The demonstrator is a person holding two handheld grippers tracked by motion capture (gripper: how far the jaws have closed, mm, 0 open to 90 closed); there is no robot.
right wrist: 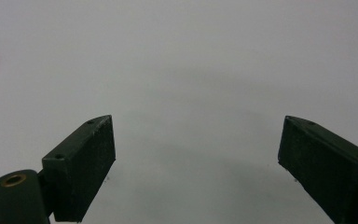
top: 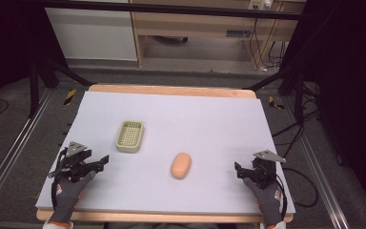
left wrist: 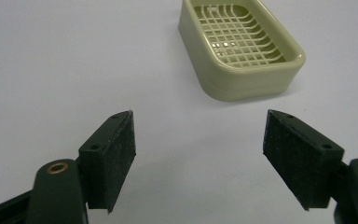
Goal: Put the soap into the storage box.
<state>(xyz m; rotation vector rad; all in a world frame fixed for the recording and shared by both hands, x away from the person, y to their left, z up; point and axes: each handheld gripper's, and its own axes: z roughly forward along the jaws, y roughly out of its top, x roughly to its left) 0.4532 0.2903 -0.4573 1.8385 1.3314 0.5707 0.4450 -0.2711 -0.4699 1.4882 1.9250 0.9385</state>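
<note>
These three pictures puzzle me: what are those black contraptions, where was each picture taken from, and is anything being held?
There is no robot here. A person in grey gloves holds a hand-operated clamp, called a gripper, in each hand. The wide picture comes from a camera fixed above the table, looking forward and down. In it the left gripper is at the left and the right gripper at the right.

The other two pictures come from small cameras riding on the grippers, each looking along its own two black jaws. Both pairs of jaws stand wide apart with nothing between them, so nothing is held.

On the pale table lie two things: a greenish soap dish with a grid bottom, empty, and an orange oval soap bar beside it, apart from it. The left gripper's camera looks toward the dish.
</note>
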